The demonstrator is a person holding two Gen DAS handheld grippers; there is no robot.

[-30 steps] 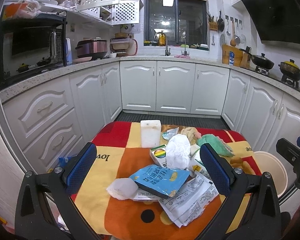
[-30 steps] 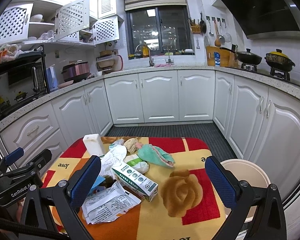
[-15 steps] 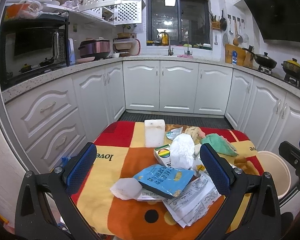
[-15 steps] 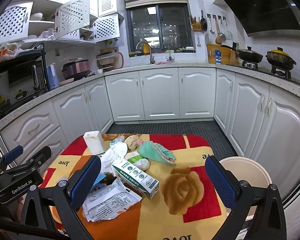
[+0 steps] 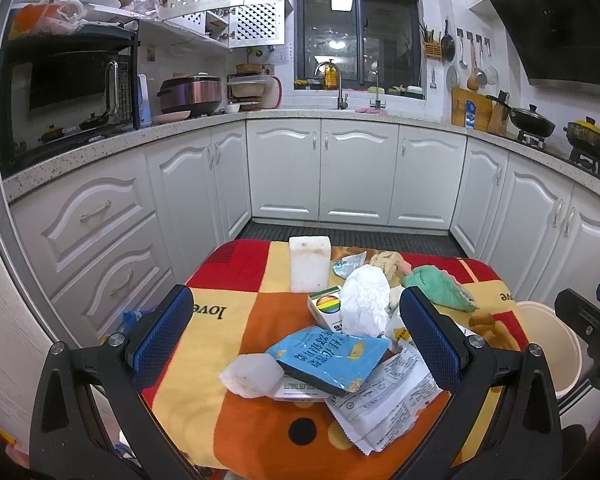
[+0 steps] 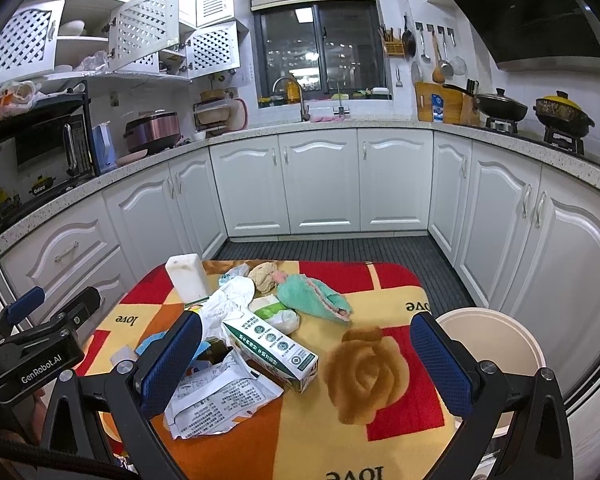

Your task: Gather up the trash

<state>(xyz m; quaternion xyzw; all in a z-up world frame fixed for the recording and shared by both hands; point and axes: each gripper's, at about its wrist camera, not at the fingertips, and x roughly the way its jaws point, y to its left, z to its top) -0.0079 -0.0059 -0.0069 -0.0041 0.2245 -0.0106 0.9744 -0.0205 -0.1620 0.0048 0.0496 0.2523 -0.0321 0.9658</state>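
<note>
A pile of trash lies on a small table with a red, orange and yellow cloth [image 5: 240, 320]. In the left wrist view I see a blue snack bag [image 5: 332, 356], a crumpled white wrapper [image 5: 384, 400], a clear plastic lump [image 5: 252, 374], crumpled white paper [image 5: 364, 300] and a white block [image 5: 310, 264]. In the right wrist view a green-and-white carton [image 6: 270, 344] and a green cloth [image 6: 312, 296] lie mid-table. A cream bin [image 6: 496, 340] stands at the table's right. My left gripper [image 5: 296, 340] and right gripper [image 6: 306, 364] are open, empty, above the table's near edge.
White kitchen cabinets [image 5: 356, 176] ring the room, with a dark ribbed floor mat [image 6: 332, 248] beyond the table. The bin also shows in the left wrist view [image 5: 548, 344]. The left gripper's body [image 6: 36, 348] is at the left of the right wrist view.
Both grippers have drifted slightly; the views have shifted a little. Nothing on the table has moved and both grippers stay open.
</note>
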